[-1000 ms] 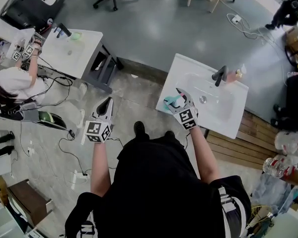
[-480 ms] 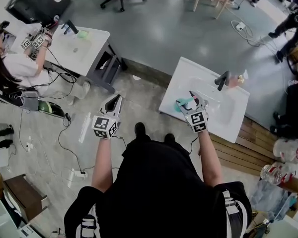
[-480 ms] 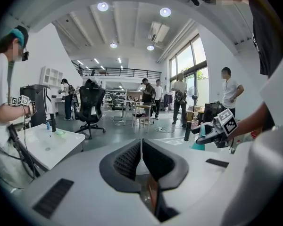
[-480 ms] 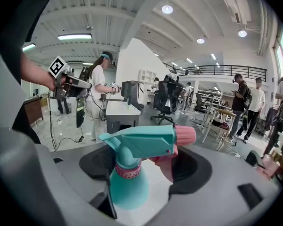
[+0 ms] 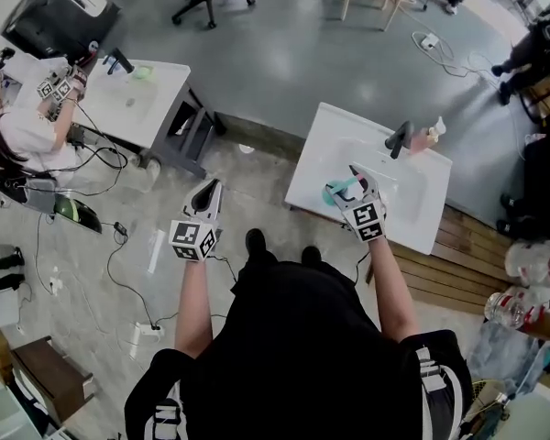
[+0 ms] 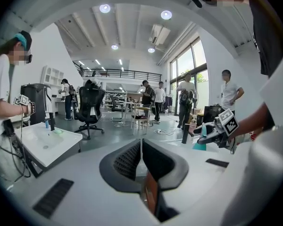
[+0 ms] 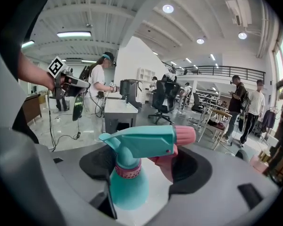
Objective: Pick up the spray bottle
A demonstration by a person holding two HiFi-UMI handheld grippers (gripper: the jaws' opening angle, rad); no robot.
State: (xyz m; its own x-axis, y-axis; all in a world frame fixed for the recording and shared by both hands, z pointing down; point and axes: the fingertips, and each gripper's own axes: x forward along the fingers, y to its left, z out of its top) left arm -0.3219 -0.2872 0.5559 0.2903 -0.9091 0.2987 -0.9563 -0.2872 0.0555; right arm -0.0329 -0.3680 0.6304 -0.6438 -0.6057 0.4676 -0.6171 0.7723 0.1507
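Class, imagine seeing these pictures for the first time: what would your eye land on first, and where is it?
The teal spray bottle with its pink nozzle, gripped in the right gripper above the white sink. Next, the left gripper, jaws shut and empty, held out over the floor left of the sink.

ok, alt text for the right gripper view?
A teal spray bottle with a pink nozzle is gripped between the black fingers of the right gripper, nozzle pointing right. Behind it is an open workshop with a white table, office chairs and several people; the left gripper shows at far left.
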